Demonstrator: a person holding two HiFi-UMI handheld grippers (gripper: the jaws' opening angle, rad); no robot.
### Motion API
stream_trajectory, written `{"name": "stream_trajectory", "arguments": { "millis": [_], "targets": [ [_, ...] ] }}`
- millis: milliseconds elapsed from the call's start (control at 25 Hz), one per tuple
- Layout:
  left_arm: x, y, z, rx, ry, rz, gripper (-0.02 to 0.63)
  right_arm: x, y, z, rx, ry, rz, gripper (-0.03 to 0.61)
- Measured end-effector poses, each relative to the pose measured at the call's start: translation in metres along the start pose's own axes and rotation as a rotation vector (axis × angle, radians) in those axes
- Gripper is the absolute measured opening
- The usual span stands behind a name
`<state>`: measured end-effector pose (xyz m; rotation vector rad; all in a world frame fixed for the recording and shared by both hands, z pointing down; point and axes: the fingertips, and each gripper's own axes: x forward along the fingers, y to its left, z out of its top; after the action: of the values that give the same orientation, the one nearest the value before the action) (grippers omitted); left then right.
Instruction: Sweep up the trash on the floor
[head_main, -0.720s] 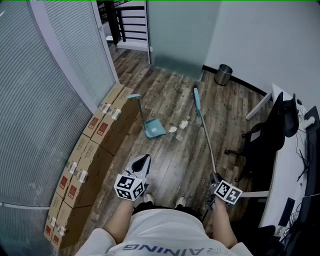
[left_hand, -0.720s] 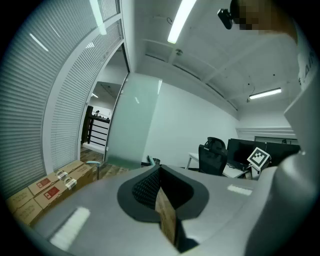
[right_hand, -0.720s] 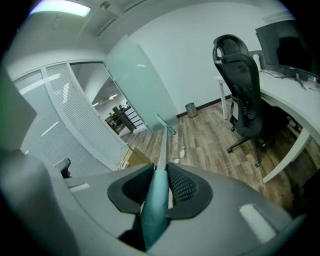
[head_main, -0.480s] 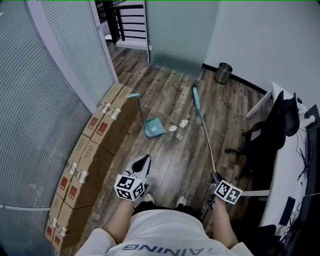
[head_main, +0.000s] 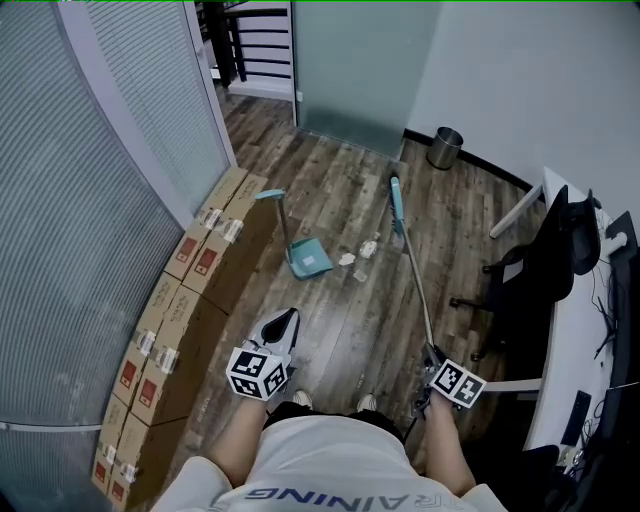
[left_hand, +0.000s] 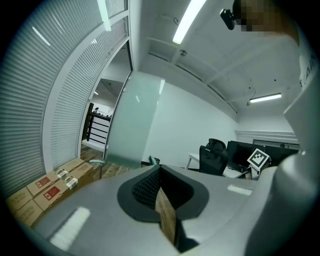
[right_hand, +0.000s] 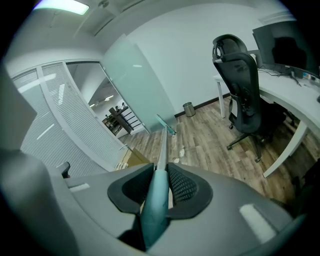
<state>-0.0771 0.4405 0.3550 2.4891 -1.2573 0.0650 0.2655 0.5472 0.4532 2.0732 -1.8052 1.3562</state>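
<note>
Right gripper (head_main: 431, 355): its jaws are clamped on the teal grip at the near end of the broom (head_main: 412, 268); the right gripper view shows the pads pressed to both sides of that grip.
Left gripper (head_main: 284, 326): its jaws are pressed together with nothing held, and it hangs ahead of the person's left leg, pointing almost level.
Broom axis: the shaft runs from the right gripper away from the person and slightly leftward; the teal broom head (head_main: 396, 206) sits at the far end, low by the wooden floor (head_main: 340, 325).
Trash (head_main: 356, 254): a few crumpled white scraps lie on the floor between the dustpan (head_main: 309, 257) and the broom head, just beside the pan's right edge.
Dustpan: teal, unheld, standing on the floor with its long handle leaning up toward the cardboard boxes (head_main: 195, 265).
Relation that matters: the scraps lie to the left of the broom head and nearer the person, and the pan lies left of the scraps, so all three line up roughly across the floor.
Likely next move: a leftward stroke of the broom head should push the scraps to the pan.
Nearer hand: the left gripper is closer to the dustpan and free to steady it.
Risk: an unheld pan may slide off when the scraps arrive.
</note>
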Motion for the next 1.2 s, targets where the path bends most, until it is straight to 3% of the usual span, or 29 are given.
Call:
{"name": "stream_trajectory", "arguments": {
  "millis": [400,720,960,1200],
  "targets": [
    [-0.009,0.061,0.002,0.011,0.007,-0.01,0.0,0.018,0.046,-0.014,0.002,-0.021,-0.025,0.107],
    [0.022,0.079,-0.002,-0.015,0.044,-0.017,0.0,0.048,0.047,-0.004,0.008,0.018,-0.047,0.107],
    [0.066,0.096,0.015,-0.009,0.046,0.017,0.0,0.09,0.046,0.028,0.007,0.05,-0.04,0.107],
    [0.13,0.096,0.041,-0.005,0.04,0.044,0.0,0.136,0.038,0.087,-0.001,0.065,0.002,0.107]
  ]
}}
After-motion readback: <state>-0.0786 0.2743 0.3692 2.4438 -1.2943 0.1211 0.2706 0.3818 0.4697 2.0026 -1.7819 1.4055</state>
